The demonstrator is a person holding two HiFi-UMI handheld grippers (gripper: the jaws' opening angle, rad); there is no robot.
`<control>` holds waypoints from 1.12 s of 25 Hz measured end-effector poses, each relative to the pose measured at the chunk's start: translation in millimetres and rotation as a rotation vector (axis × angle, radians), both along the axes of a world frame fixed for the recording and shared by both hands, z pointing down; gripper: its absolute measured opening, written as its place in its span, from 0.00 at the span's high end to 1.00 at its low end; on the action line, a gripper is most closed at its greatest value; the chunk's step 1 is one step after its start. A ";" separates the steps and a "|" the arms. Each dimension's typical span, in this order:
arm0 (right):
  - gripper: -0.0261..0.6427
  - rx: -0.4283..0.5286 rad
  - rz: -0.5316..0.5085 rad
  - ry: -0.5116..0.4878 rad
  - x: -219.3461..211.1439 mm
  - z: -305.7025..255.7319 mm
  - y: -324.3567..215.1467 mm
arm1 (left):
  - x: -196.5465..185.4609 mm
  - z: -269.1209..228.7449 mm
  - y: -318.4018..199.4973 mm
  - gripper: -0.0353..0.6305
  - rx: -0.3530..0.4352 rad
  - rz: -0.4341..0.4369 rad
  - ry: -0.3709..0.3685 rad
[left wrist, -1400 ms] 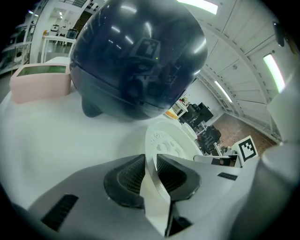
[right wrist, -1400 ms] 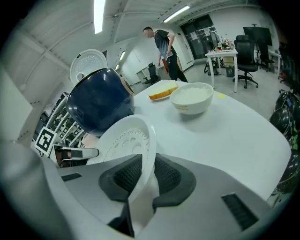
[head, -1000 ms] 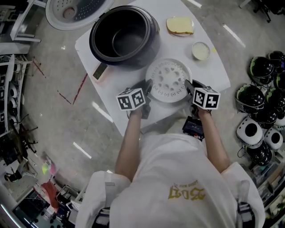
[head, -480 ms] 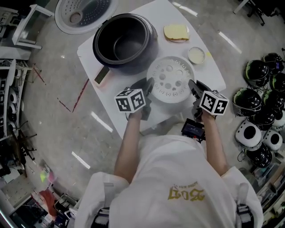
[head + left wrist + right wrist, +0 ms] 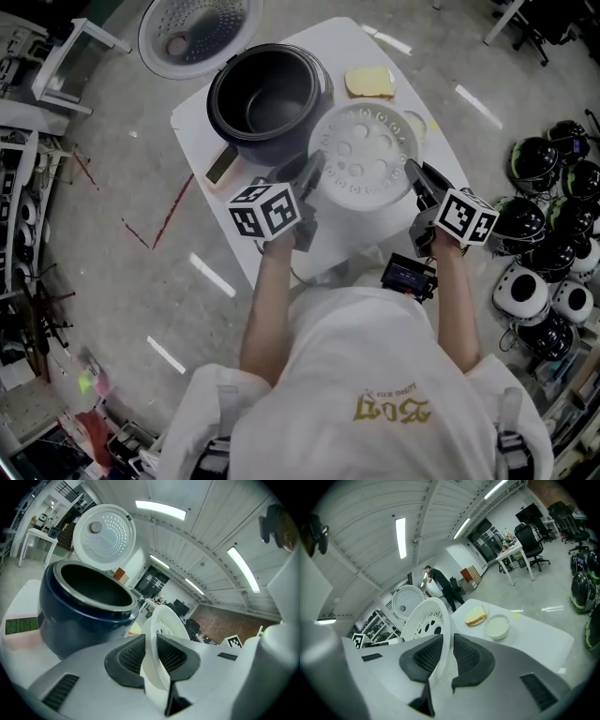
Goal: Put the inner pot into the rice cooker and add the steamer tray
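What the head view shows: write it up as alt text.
A person seen from above grips a white perforated steamer tray by opposite edges with the left tongs and right tongs, beside an open dark rice cooker on a white table.

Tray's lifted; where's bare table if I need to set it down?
The near strip of the white table, below the raised white perforated steamer tray, is bare. The far side is crowded: dark blue rice cooker left, yellow slab and small white bowl right.
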State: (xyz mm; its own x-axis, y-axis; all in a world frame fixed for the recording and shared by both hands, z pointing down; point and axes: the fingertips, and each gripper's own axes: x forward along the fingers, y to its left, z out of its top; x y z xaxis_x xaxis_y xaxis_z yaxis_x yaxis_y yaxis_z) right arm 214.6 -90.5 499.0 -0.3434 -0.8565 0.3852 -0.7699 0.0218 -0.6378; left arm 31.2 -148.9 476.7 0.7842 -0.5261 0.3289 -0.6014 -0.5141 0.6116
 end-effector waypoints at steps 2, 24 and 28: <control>0.84 0.022 0.000 -0.007 -0.7 -11.6 -3.6 | -1.6 -16.9 -3.7 0.80 0.028 -0.007 0.027; 0.84 0.227 -0.287 0.019 -75.7 -108.3 -131.7 | -85.8 -91.6 -66.4 0.81 0.188 -0.281 0.037; 0.84 0.232 -0.342 0.022 -92.8 -114.3 -156.1 | -102.1 -95.9 -81.5 0.81 0.188 -0.331 0.037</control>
State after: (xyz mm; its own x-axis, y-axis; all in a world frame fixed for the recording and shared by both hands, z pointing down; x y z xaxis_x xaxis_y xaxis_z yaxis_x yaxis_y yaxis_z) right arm 121.8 -246.5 384.7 -0.6170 -0.7595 0.2060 -0.7067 0.4197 -0.5695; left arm -70.9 -230.4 380.8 0.5715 -0.8012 0.1773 -0.7331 -0.4013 0.5492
